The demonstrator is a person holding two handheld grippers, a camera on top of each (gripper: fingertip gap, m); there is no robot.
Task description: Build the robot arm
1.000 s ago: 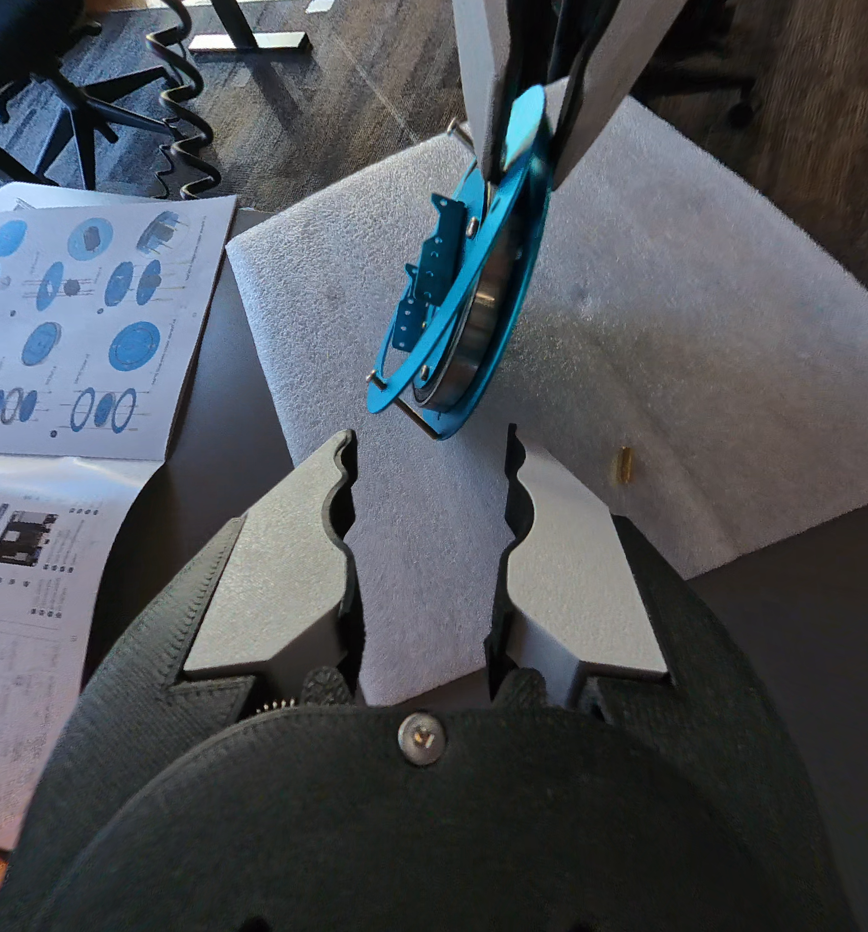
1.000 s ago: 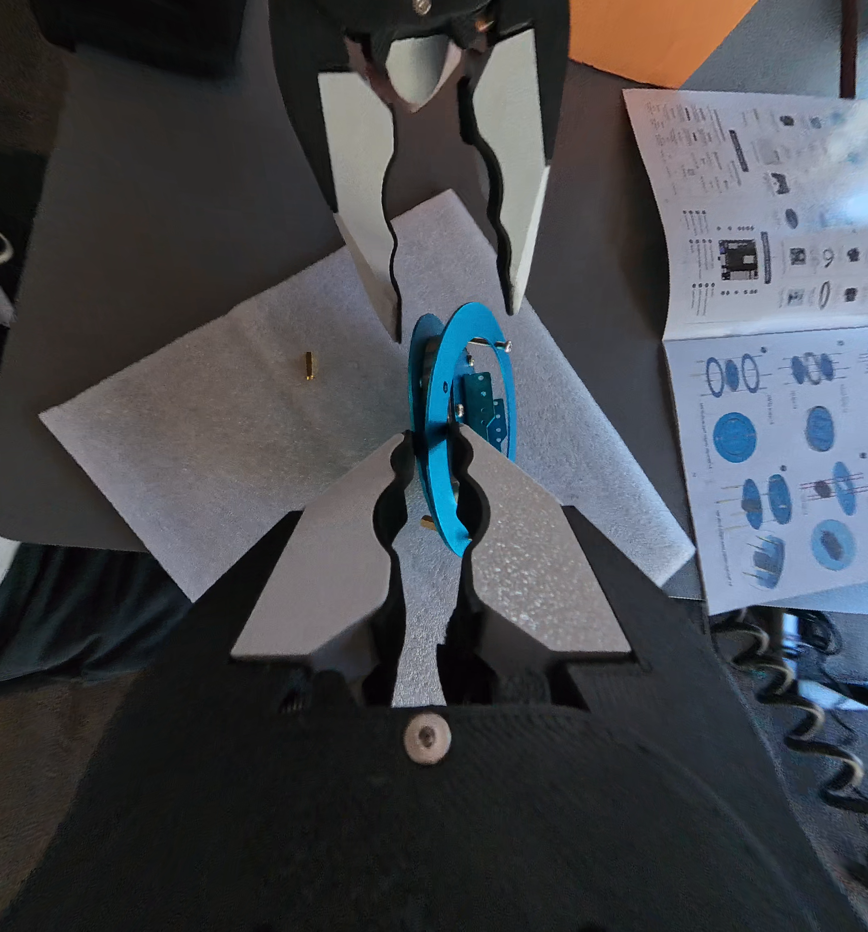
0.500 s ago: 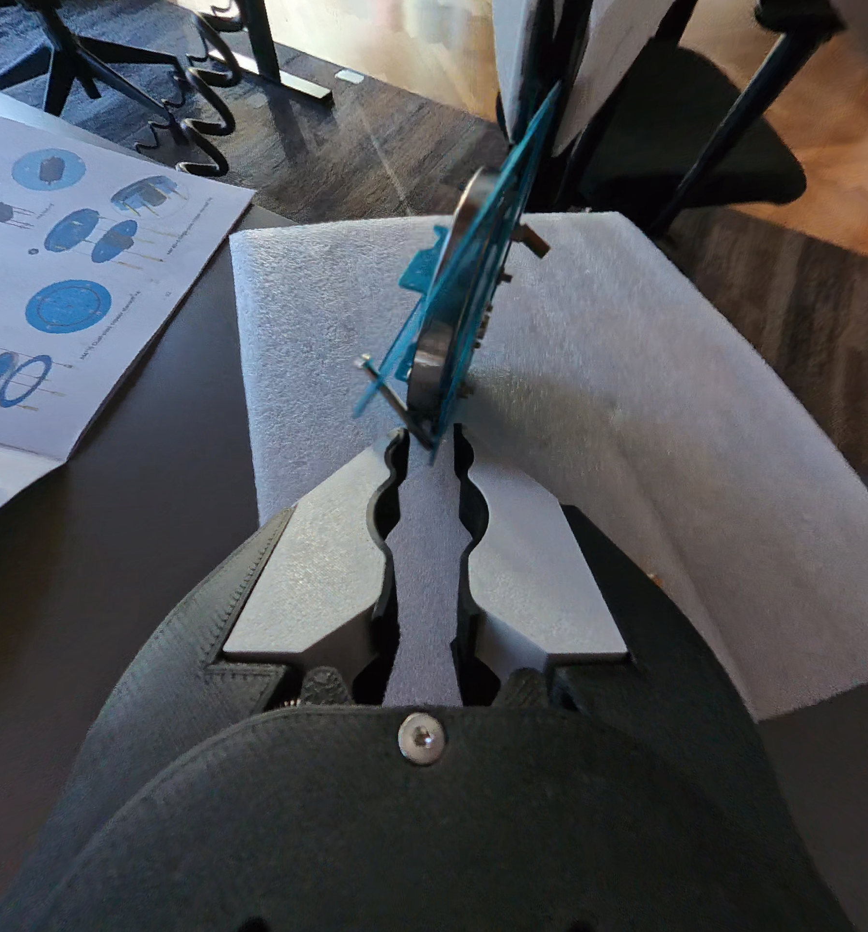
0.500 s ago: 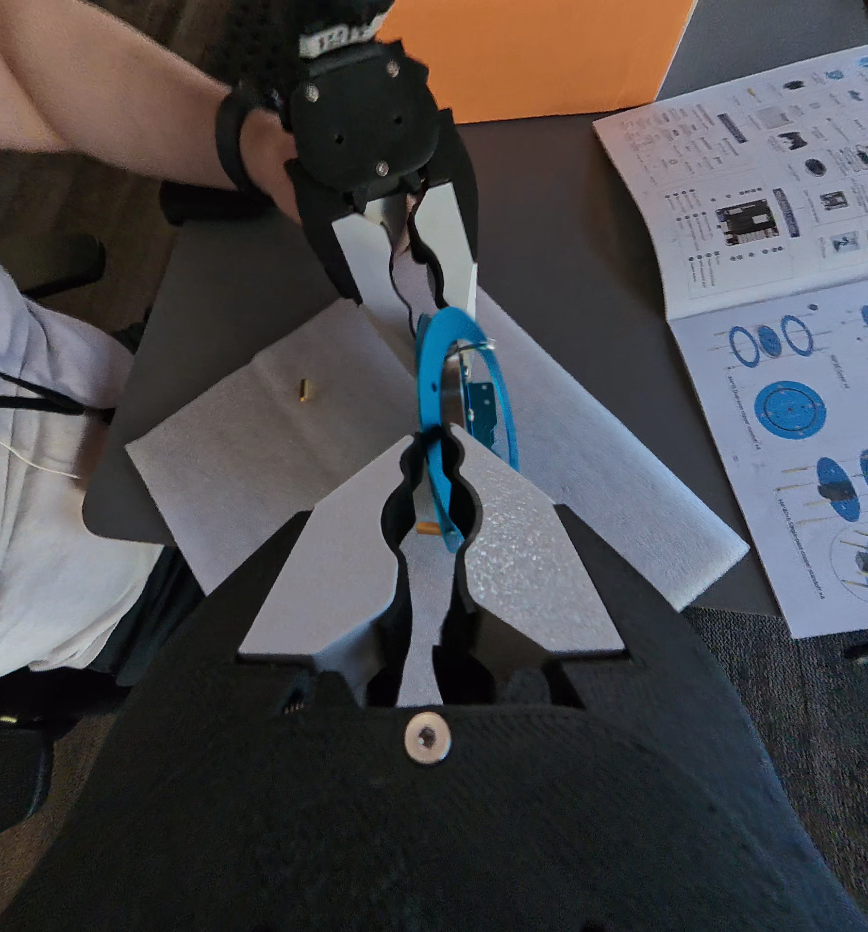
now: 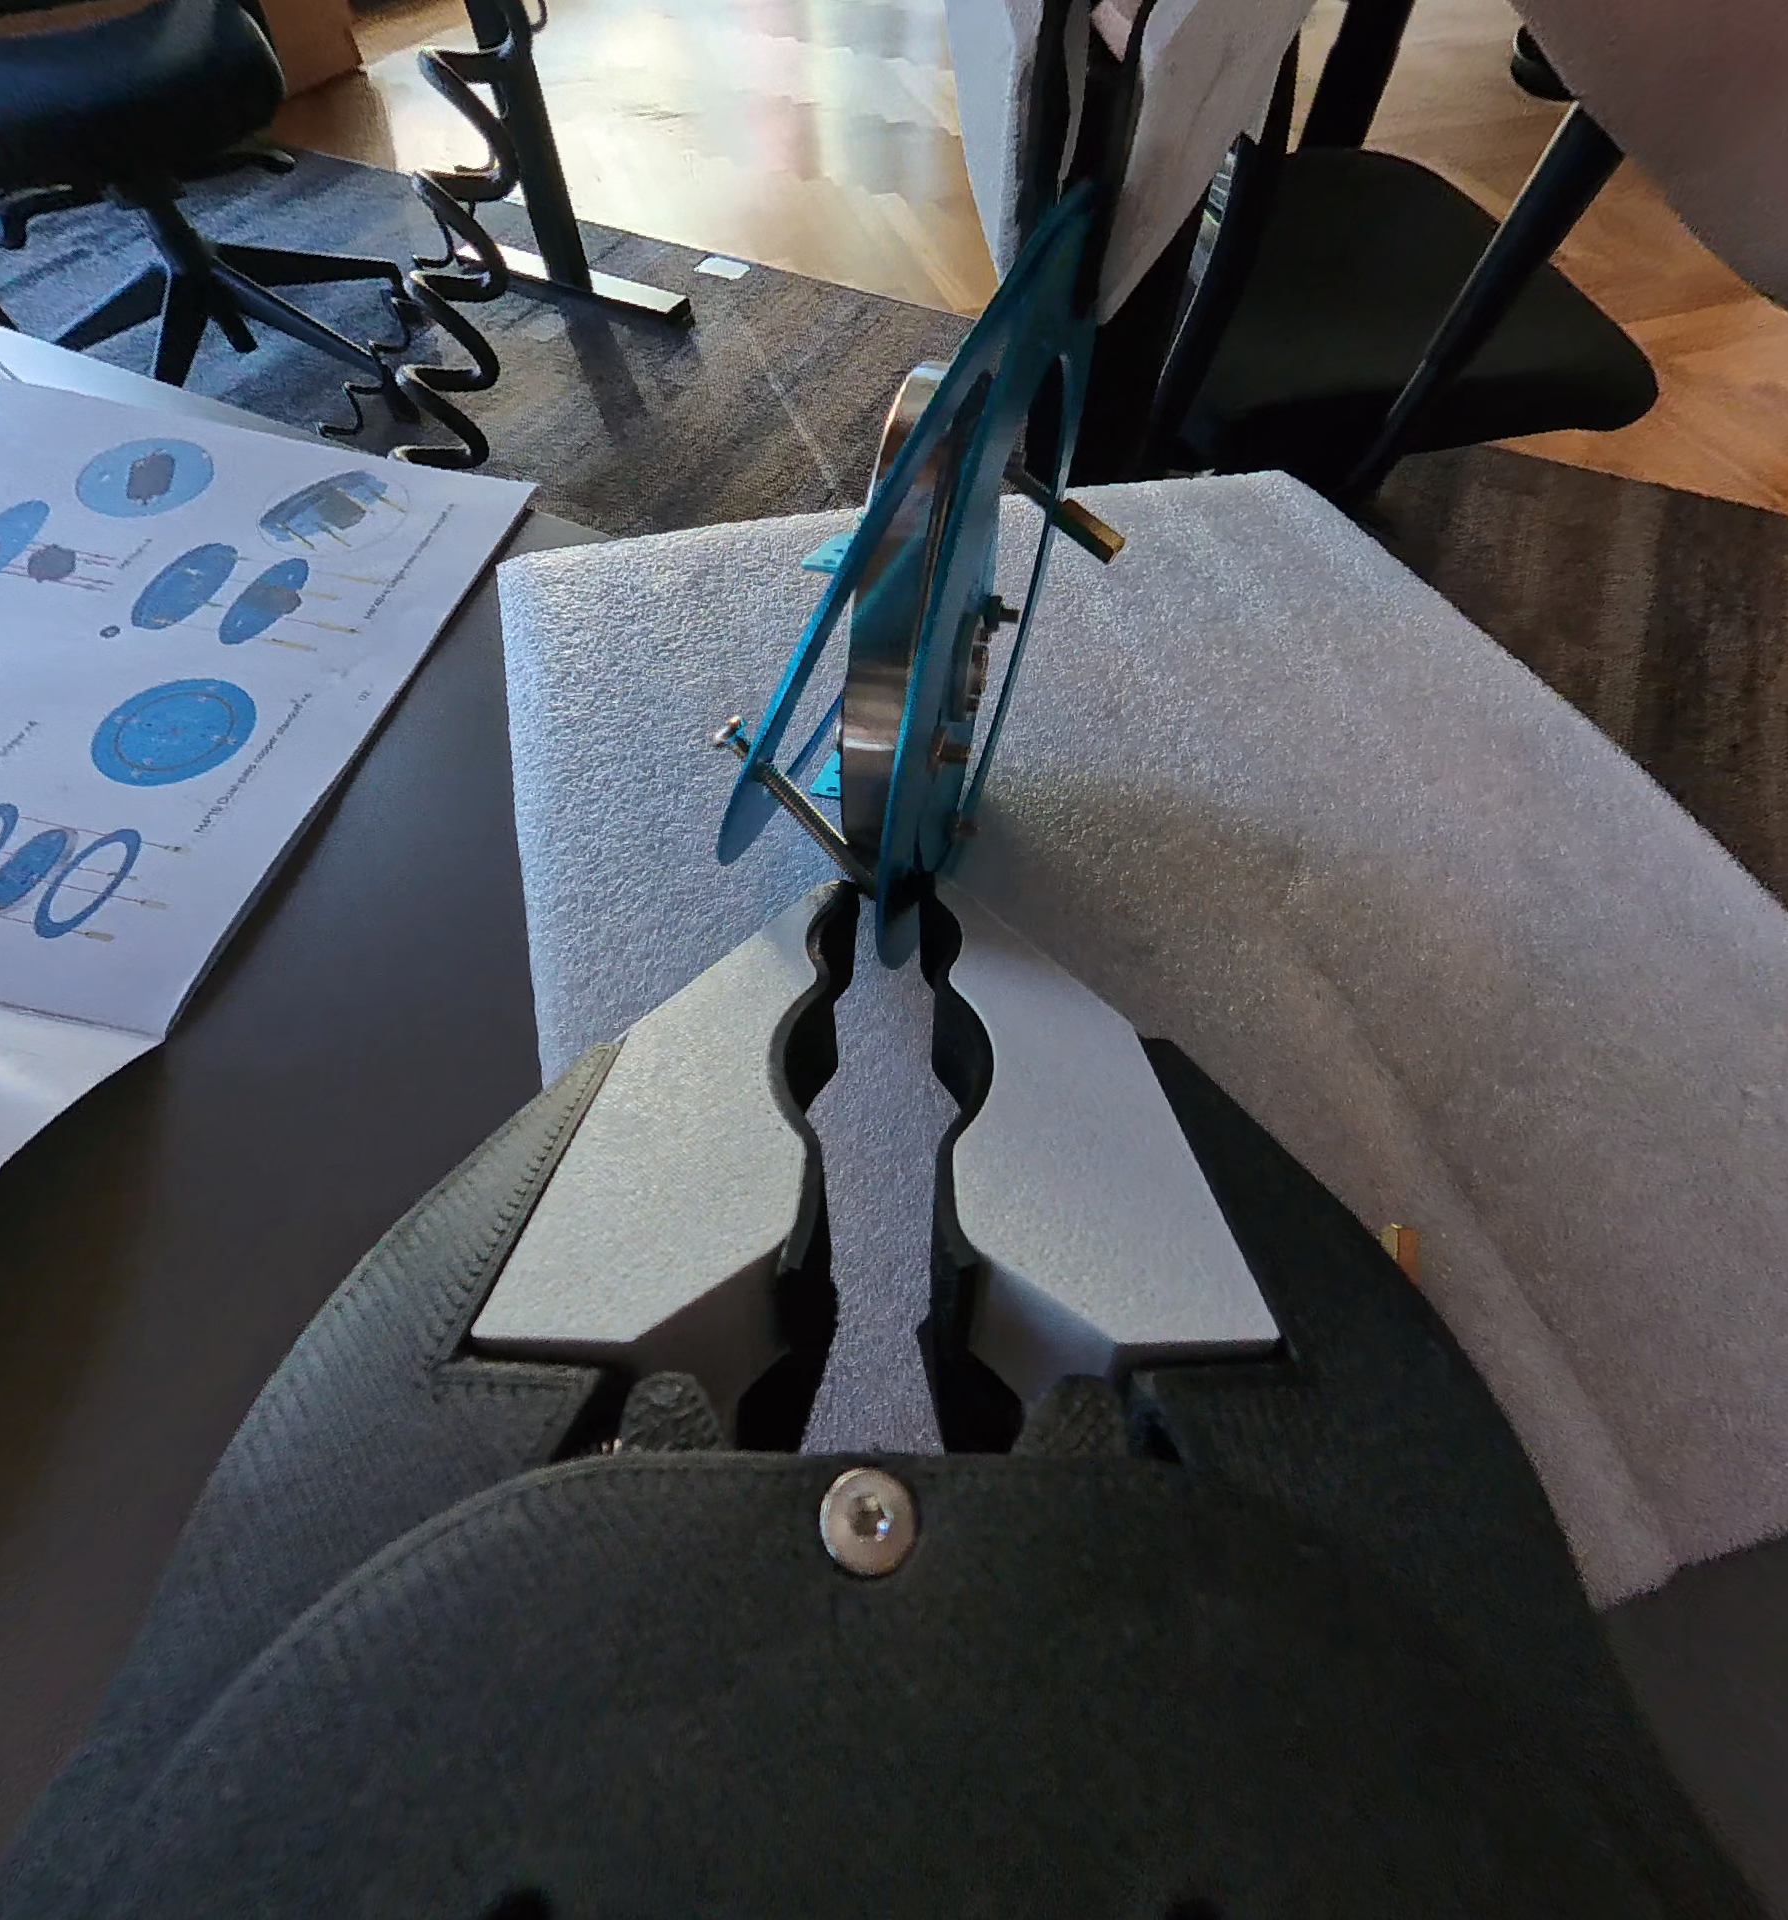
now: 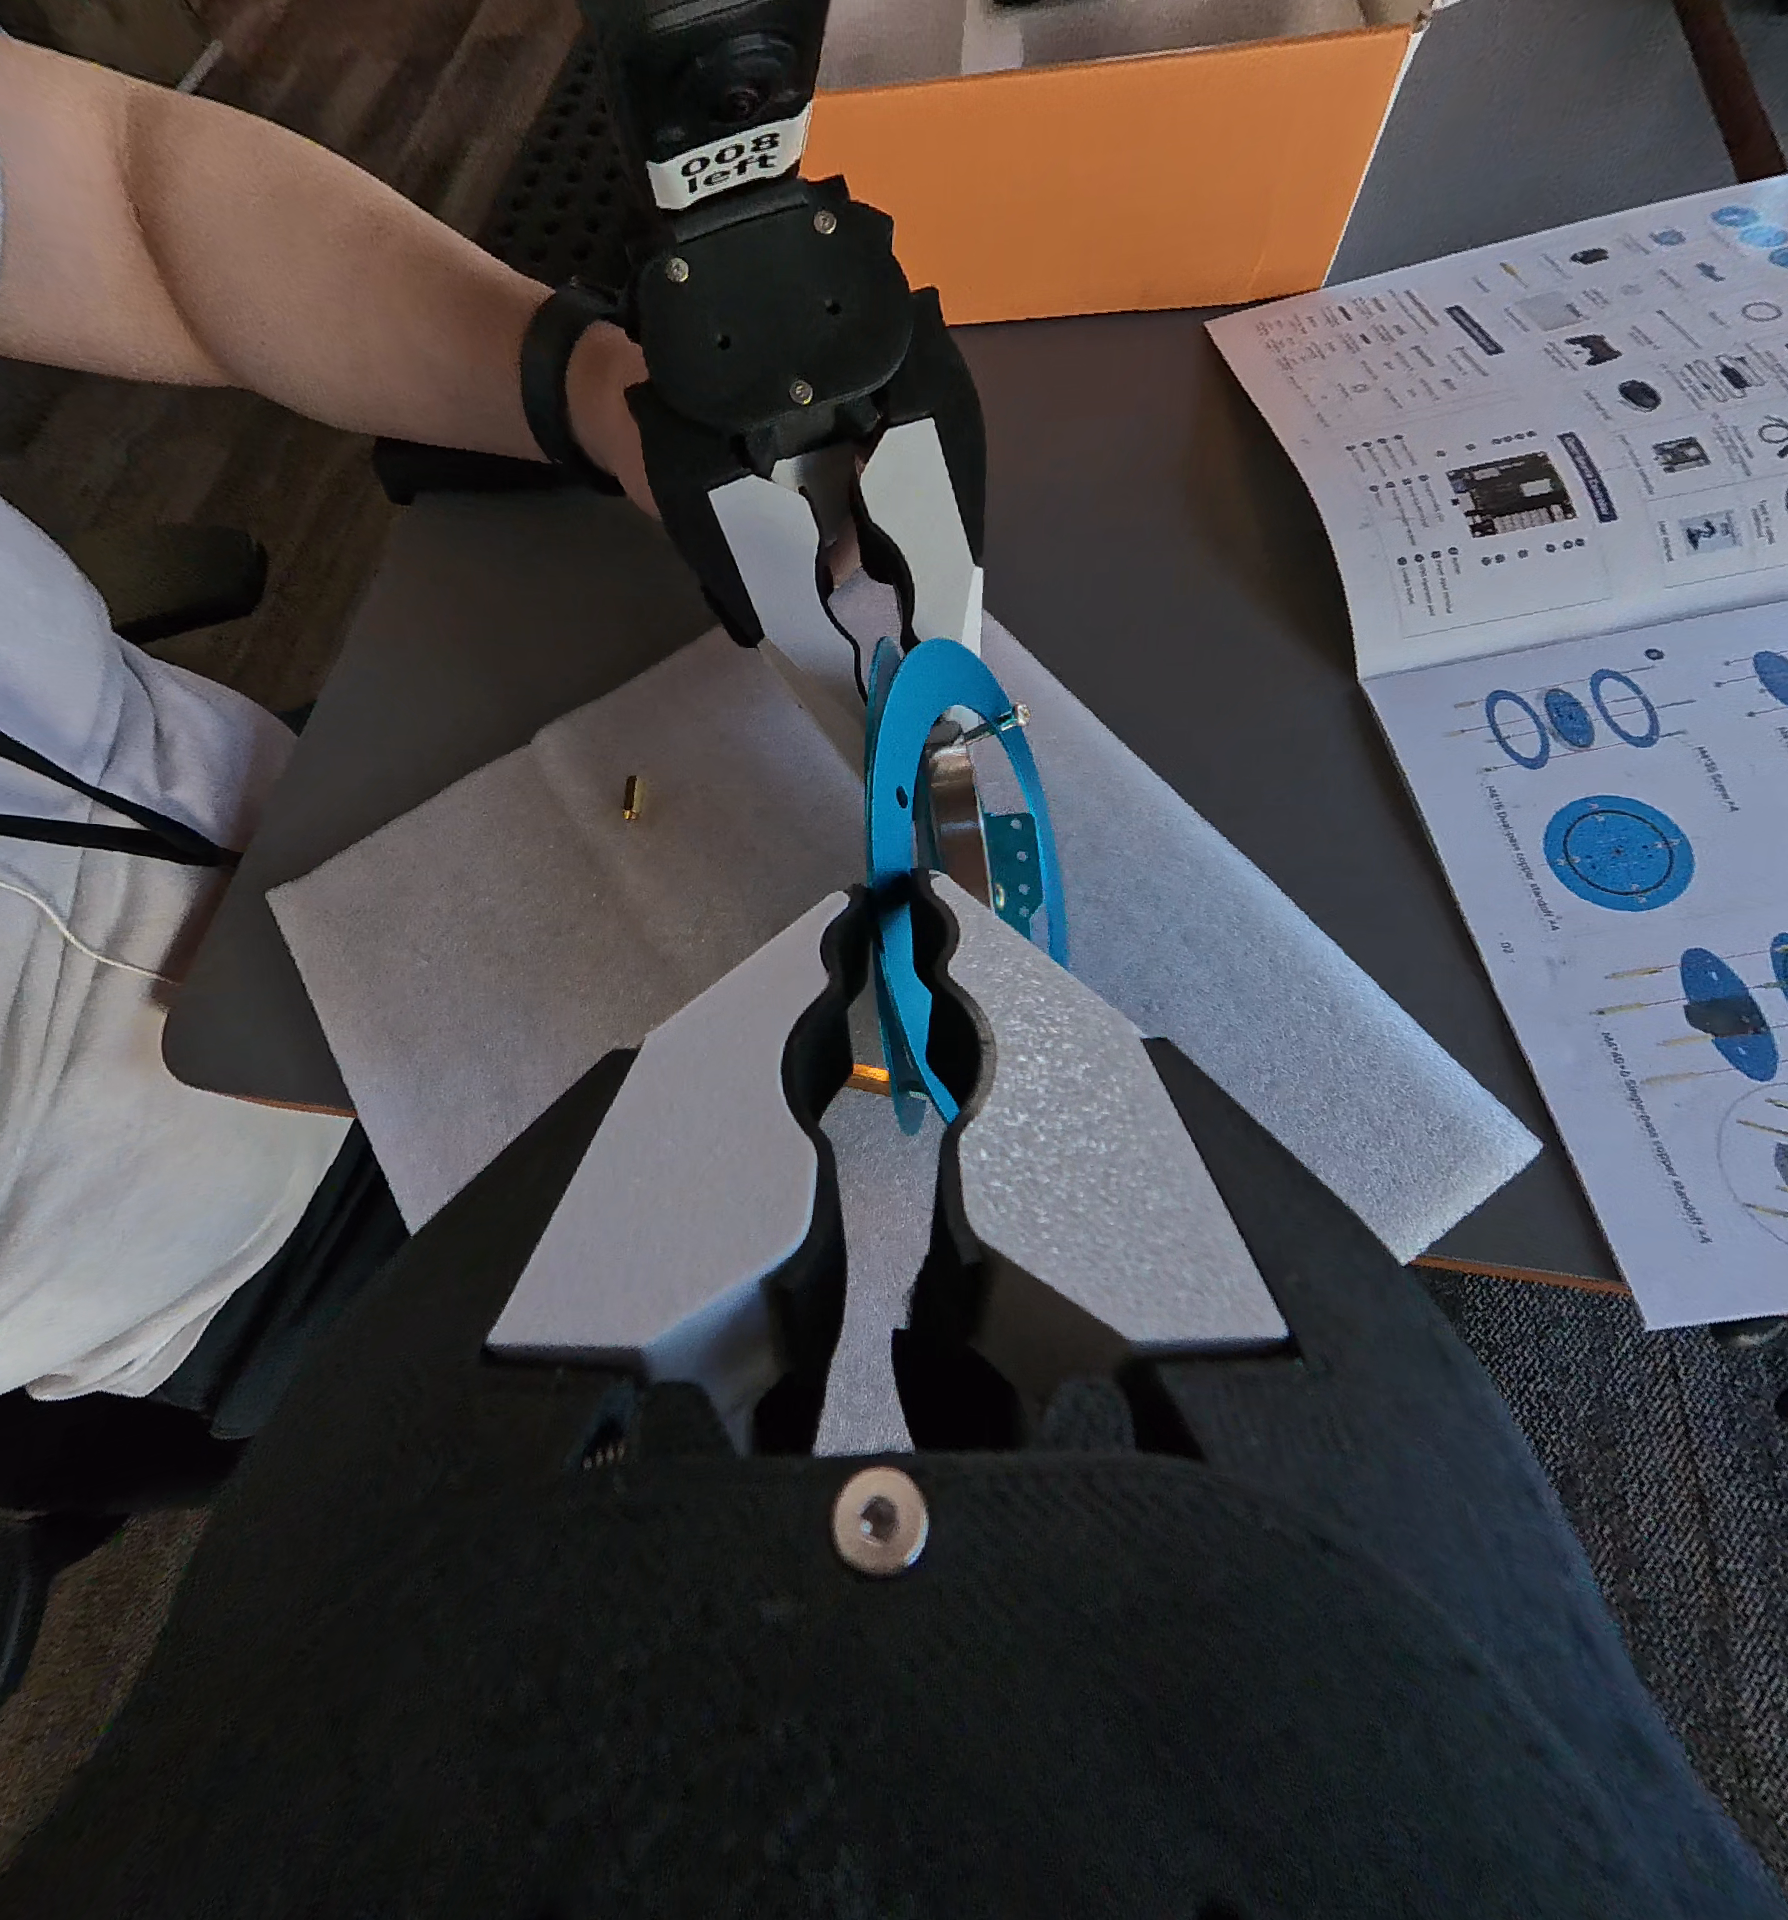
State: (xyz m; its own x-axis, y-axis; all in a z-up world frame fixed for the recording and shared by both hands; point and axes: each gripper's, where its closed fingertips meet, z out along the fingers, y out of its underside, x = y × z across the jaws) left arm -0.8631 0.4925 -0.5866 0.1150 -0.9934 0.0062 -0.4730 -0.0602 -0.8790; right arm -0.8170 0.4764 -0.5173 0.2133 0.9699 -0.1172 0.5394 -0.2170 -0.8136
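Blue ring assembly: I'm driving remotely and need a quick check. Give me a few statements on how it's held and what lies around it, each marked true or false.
1. Both grippers grip the blue ring assembly, the left gripper and the right gripper at opposite edges. True.
2. The assembly lies flat on the white foam sheet. False: it stands on edge above the sheet.
3. A small brass standoff lies loose on the foam, apart from the assembly. True.
4. The open instruction booklet lies under the foam sheet. False: it lies beside it on the dark table.
5. The orange box sits on the foam. False: it sits on the table beyond the foam.
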